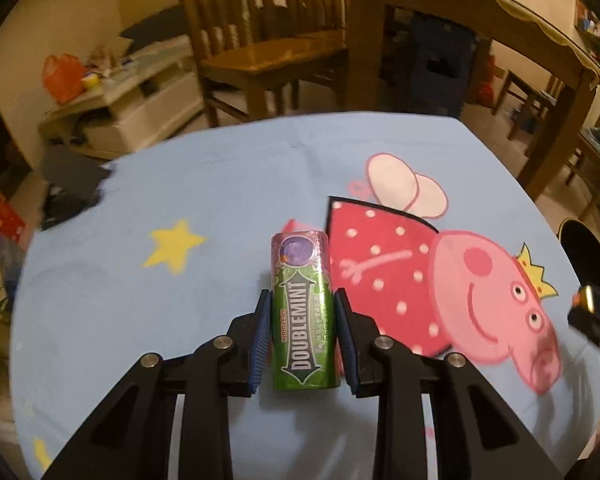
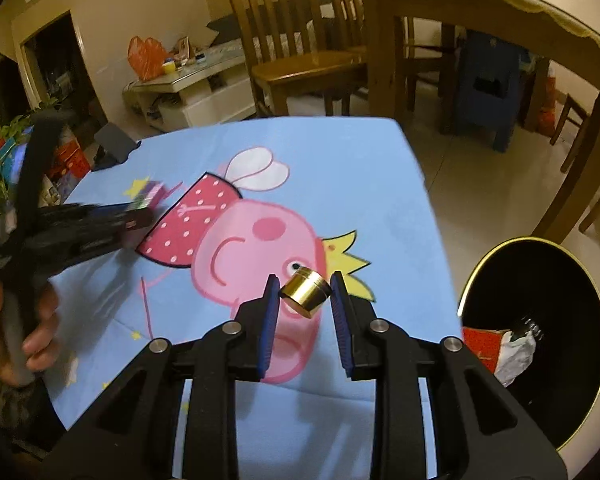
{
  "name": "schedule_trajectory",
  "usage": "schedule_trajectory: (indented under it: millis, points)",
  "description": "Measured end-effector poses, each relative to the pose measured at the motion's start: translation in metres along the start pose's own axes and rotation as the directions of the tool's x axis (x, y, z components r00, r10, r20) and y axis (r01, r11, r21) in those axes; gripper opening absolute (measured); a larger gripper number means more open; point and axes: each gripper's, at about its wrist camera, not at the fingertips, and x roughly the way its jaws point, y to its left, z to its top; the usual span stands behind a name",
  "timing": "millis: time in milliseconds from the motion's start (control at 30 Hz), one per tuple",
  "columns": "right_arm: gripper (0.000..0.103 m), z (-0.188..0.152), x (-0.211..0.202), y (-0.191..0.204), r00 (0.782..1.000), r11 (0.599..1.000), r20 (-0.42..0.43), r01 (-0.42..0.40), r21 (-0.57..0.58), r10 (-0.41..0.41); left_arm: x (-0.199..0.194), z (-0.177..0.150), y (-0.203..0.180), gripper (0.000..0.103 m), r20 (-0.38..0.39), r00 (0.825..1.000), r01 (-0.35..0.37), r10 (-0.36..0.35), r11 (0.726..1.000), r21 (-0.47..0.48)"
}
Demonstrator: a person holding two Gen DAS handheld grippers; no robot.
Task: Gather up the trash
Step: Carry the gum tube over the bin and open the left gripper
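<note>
Left claw [image 2: 140,208] motion-blurred; bin [image 2: 580,360] cut off by frame edge.

2 close wrist views angled down, sharing tablecloth [image 1: 220,184].

We can read two words on the green gum pack [image 1: 303,320], both printed along its length: "DOUBLEMINT" in large white letters on a dark arrow-shaped band, and "WRIGLEY'S" in small letters just beside that band. A further small line on the band's other side is too blurred for us to read. No other text is legible to us.
</note>
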Motion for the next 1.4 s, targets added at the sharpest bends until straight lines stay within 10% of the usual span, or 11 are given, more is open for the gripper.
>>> schedule_trajectory:
  millis: [633, 967, 1100, 1400]
  points:
    - [0.026, -0.014, -0.031, -0.023, 0.993, 0.992, 0.06, 0.096, 0.081, -0.101, -0.11, -0.03, -0.049, 0.029, 0.177, 0.984, -0.039, 0.027, 0.997, 0.069]
    - [0.027, -0.024, -0.079, -0.112, 0.966, 0.924, 0.092, 0.202, 0.326, -0.244, -0.11, -0.029, -0.091, 0.029, 0.177, 0.984, -0.023, -0.004, 0.988, 0.153]
    - [0.07, -0.035, -0.077, -0.137, 0.956, 0.877, 0.023, 0.258, 0.405, -0.292, -0.106, -0.029, -0.126, 0.029, 0.171, 0.984, 0.001, -0.04, 0.976, 0.218]
    - [0.094, -0.05, -0.138, -0.161, 0.887, 0.796, 0.201, 0.249, 0.552, -0.416, -0.088, -0.021, -0.214, 0.03, 0.133, 0.981, 0.086, -0.143, 0.929, 0.359]
